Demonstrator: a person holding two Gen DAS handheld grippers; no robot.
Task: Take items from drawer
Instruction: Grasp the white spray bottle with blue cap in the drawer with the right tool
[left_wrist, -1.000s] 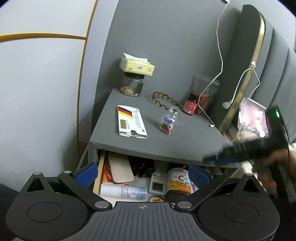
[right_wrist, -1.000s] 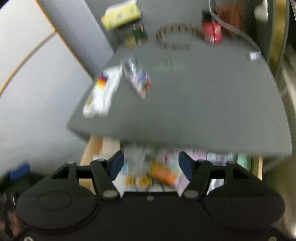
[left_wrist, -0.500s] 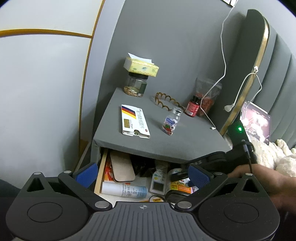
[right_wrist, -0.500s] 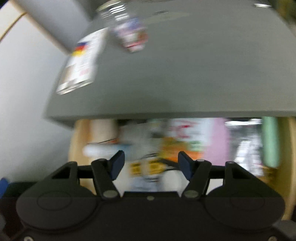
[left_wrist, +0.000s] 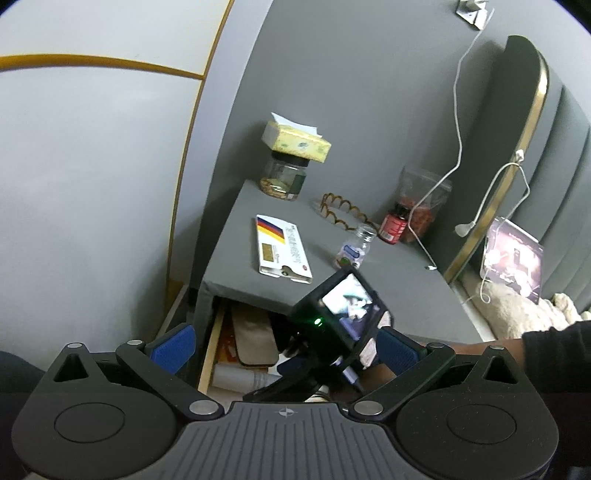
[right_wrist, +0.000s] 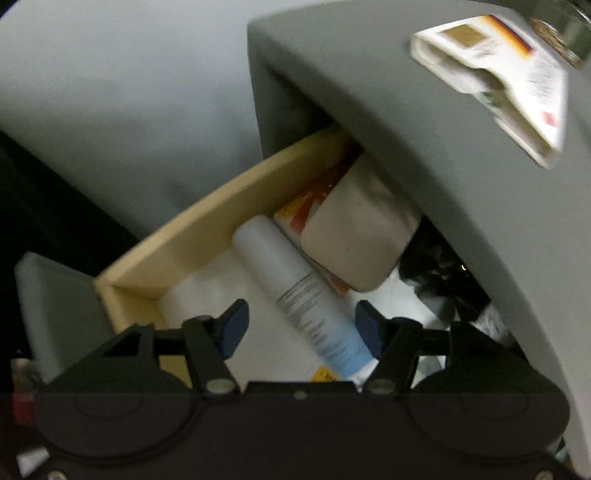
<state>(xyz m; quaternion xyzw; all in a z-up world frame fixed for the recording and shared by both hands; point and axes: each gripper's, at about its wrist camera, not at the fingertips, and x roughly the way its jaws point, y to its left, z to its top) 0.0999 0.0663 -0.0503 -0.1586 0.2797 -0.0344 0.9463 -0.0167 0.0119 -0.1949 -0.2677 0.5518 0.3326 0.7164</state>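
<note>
Setting: grey bedside cabinet (left_wrist: 369, 280) against a grey wall, its wooden drawer (right_wrist: 207, 236) pulled open.
Left gripper (left_wrist: 284, 345): nearest, jaws spread wide, nothing between them, hanging in front of the drawer.
Right gripper (right_wrist: 301, 325): pointing steeply into the drawer, jaws closing around a white cylindrical spray bottle (right_wrist: 295, 291); pads not yet touching it.
Drawer contents: bottle, beige pouch (right_wrist: 354, 236), other clutter; much left.
Cabinet top: white medicine box (left_wrist: 282, 249), small clear bottle (left_wrist: 354, 251), perhaps taken out already.

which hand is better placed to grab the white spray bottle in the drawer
Right. The right tongs point down into the open drawer, closing, with the white spray bottle between the tips but not yet pressed. The left tongs hang open outside the drawer.
</note>
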